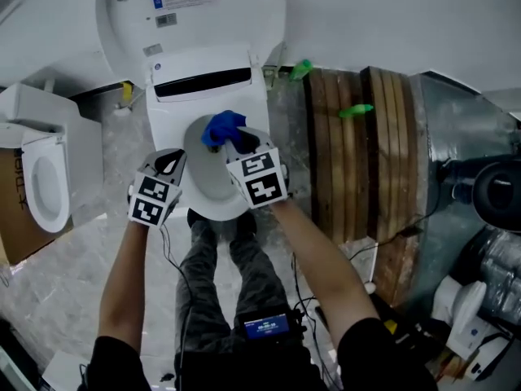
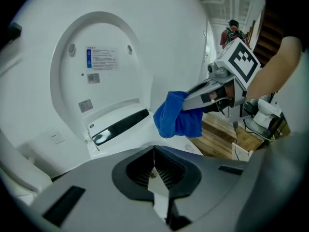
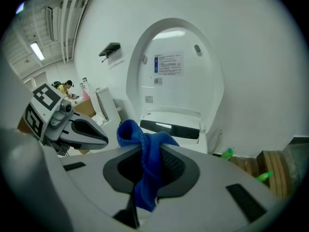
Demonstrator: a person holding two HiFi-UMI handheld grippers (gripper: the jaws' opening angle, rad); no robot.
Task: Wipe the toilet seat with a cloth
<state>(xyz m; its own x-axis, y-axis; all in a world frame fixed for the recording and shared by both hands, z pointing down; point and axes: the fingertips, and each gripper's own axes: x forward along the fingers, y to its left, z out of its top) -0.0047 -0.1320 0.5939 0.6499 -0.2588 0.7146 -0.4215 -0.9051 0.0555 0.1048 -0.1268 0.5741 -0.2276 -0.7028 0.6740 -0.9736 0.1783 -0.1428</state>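
**Blue cloth pinched in the right gripper over the toilet seat**

The right gripper (image 1: 234, 141) was clamped on a blue cloth (image 1: 224, 126). In the right gripper view the cloth bunched above the jaw tips and trailed down between them. The left gripper (image 1: 172, 161) had its jaws pressed together with nothing between them.

Both grippers sat at the centre of the head view, side by side over the toilet seat (image 1: 213, 190). The cloth was over the seat's upper end in that frame. At top centre the toilet lid (image 1: 191, 15) stood raised. Wooden boards (image 1: 358, 153) filled the right of centre, and a second toilet (image 1: 45, 182) stood at the left edge.
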